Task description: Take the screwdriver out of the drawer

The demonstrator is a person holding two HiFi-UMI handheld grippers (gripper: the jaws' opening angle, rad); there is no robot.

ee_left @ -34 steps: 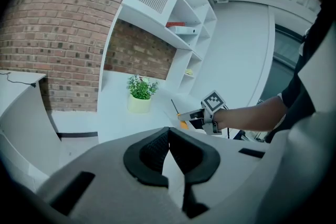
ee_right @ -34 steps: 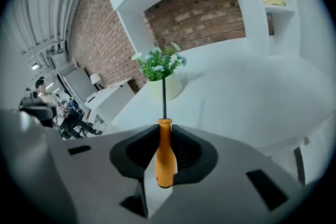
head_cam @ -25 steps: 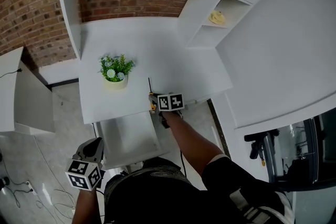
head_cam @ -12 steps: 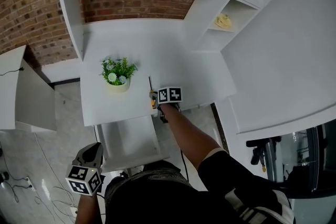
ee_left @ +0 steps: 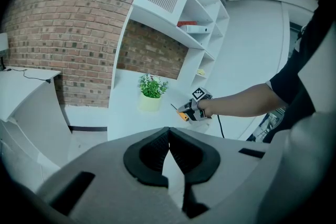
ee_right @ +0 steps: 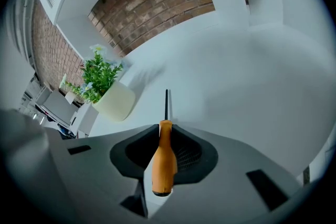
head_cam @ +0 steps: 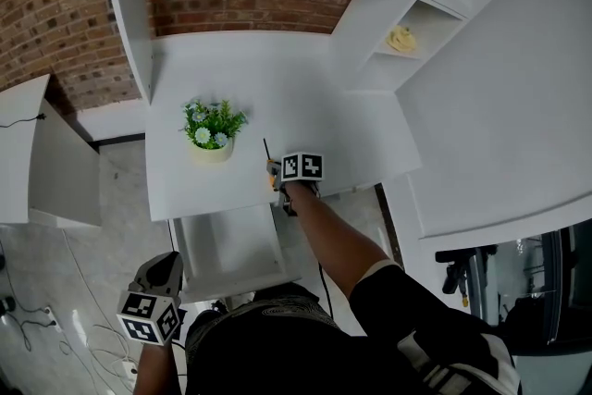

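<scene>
Nearest, at about 7 o'clock in the head view, the left gripper [ee_left: 169,150] hangs low beside the person's body, over the floor [head_cam: 55,273]. Its jaws are clenched pad against pad, with nothing between them.

Just beyond it, at about 1 o'clock from that gripper, the white drawer [head_cam: 227,245] stands pulled out from under the desk's front edge, and what shows of its inside is bare white.

Past the drawer, the person's right arm reaches out to the right gripper [ee_right: 164,144], which is at the front edge of the desk [head_cam: 314,106]. Its jaws are grasping the screwdriver [ee_right: 164,162] by the upper part of its orange handle. The butt of the handle sticks back toward the camera and the thin black shaft points away to 12 o'clock, over the white desk top. So the screwdriver is out of the drawer, in the right gripper, above the desk.

At about 10 o'clock from the screwdriver's tip, near it but apart, a small green plant [head_cam: 214,129] with pale flowers stands upright in a cream pot on the desk.

Behind the desk, at 12 o'clock, is a red brick wall [head_cam: 250,0]. At 1 to 2 o'clock white shelves [head_cam: 370,23] rise, with a small yellow thing [head_cam: 400,39] in one compartment.
</scene>
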